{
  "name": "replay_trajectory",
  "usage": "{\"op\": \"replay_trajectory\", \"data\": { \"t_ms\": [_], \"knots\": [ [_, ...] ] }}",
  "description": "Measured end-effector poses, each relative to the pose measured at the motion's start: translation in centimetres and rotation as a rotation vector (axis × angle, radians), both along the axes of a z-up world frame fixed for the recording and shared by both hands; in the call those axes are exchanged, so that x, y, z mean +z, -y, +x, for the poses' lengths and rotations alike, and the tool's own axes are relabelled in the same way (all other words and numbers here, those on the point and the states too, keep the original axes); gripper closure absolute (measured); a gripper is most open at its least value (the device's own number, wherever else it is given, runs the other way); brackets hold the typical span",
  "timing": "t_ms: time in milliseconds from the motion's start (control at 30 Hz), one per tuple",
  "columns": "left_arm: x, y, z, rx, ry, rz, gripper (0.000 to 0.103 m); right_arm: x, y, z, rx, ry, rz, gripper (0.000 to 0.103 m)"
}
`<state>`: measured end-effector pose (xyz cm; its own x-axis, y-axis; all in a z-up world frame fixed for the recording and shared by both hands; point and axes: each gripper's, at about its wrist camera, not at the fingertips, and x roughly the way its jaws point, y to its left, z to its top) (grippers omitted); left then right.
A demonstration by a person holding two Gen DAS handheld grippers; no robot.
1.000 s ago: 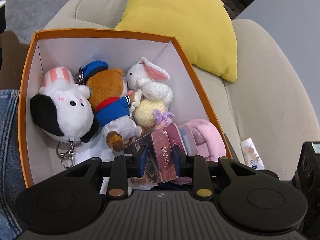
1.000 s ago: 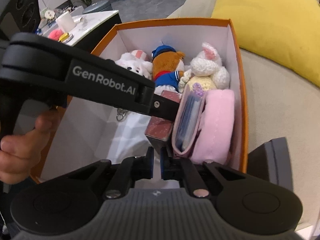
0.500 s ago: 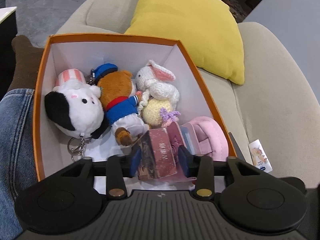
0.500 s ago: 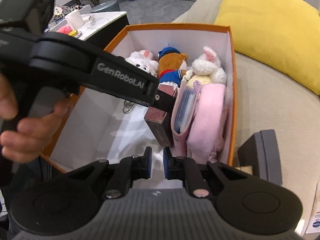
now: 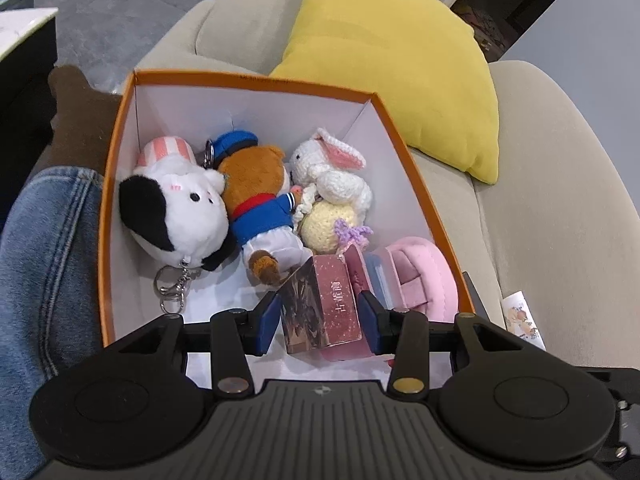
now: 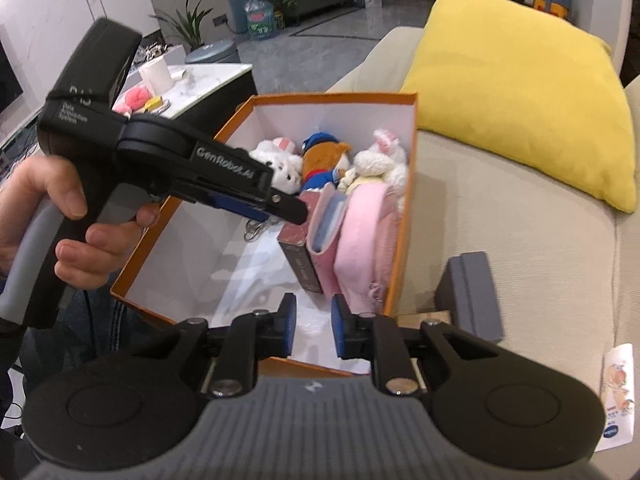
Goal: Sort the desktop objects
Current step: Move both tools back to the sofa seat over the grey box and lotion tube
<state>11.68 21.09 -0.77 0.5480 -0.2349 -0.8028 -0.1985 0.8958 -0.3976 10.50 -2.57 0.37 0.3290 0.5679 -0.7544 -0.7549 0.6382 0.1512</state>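
Orange cardboard forms the box (image 5: 404, 152), which stands on a beige sofa (image 5: 560, 200), and all places below are given relative to this box. The dark red card box (image 5: 324, 304) stands upright in its near right part, leaning against a pink wallet (image 6: 326, 236) and a pink plush pouch (image 5: 420, 276) that fill the right wall side; the lower half of the card box is hidden behind the left hand-held gripper (image 5: 318, 318). This gripper is spread wide around the card box, with a small gap visible at each blue pad, so it does not squeeze it. The card box has a speckled red face with pale characters, too small to read, and a dark picture on its other face. At the far end of the box lie three soft toys, touching each other: a white and black plush (image 5: 176, 212) with a key ring, a brown bear in blue (image 5: 256, 196), and a crocheted rabbit (image 5: 332, 184). The near left floor of the box is bare white. The right hand-held gripper (image 6: 313, 326) hangs just over the near rim, its pads apart and holding nothing. A grey case (image 6: 472, 292) lies just outside the right wall, partly cut by the gripper body. A yellow cushion (image 5: 400, 72) rests behind the box.
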Motion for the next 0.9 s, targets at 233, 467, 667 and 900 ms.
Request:
{"op": "replay_trajectory", "data": {
  "t_ms": [233,467,667,900],
  "knots": [
    [4.1,2.4,-2.5,-0.047,0.1,0.091,0.054,3.1,5.4,-0.5,-0.068,0.028,0.037,0.08],
    [7.7,8.6,-4.5,-0.251,0.189,0.142,0.054,3.1,11.9,0.7,-0.214,0.012,-0.029,0.074],
    [7.5,15.4,-4.7,-0.458,0.215,0.191,0.054,1.0,16.8,2.1,-0.344,-0.037,-0.119,0.071],
    [5.2,20.0,-2.1,-0.551,0.159,0.23,0.054,-1.7,20.0,3.9,-0.391,-0.055,-0.208,0.069]
  ]
}}
